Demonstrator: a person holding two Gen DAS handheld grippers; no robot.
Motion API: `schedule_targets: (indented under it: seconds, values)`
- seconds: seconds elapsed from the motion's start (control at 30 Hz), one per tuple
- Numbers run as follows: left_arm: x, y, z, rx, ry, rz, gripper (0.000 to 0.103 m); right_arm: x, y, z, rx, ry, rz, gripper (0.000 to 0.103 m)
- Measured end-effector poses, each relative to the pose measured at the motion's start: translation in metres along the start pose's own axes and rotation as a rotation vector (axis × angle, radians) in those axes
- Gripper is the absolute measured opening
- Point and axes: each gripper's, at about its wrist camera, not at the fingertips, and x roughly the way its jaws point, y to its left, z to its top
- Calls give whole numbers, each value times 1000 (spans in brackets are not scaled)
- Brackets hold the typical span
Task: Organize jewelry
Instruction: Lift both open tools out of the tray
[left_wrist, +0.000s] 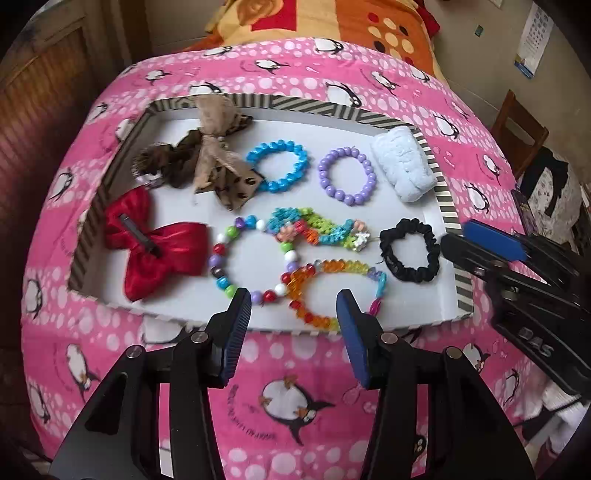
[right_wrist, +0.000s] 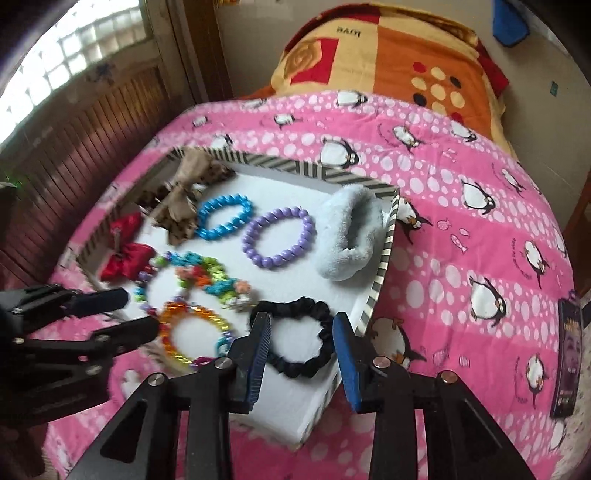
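Jewelry fills the striped tray (left_wrist: 448, 206) on the pink blanket (left_wrist: 295, 387). Both grippers hang spread and empty: left gripper (left_wrist: 293, 306) over the rainbow bracelet (left_wrist: 332, 291), right gripper (right_wrist: 301, 328) over the black scrunchie (right_wrist: 295, 336). Overlapping bead strands could snag and drag neighbours.

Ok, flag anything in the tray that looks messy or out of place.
Three bracelets overlap near the tray's front: the flower strand lies across the mixed-bead bracelet, which touches the rainbow bracelet. The other items lie apart. Nothing looks broken.
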Motion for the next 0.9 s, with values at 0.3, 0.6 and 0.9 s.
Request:
schedule_targets:
  seconds: [0.3,0.6,0.9]
  values:
    - [-23,19,-17,-60,-46,33,47,-39,26,-20,93,-89,-1,35]
    - [-55,37,-26,-84,-133,89,47,-47,51,-29,131,-117,-15,41]
    - [-72,43,-34,-105,-181,106,47,-59,69,-33,120,-133,-28,41]
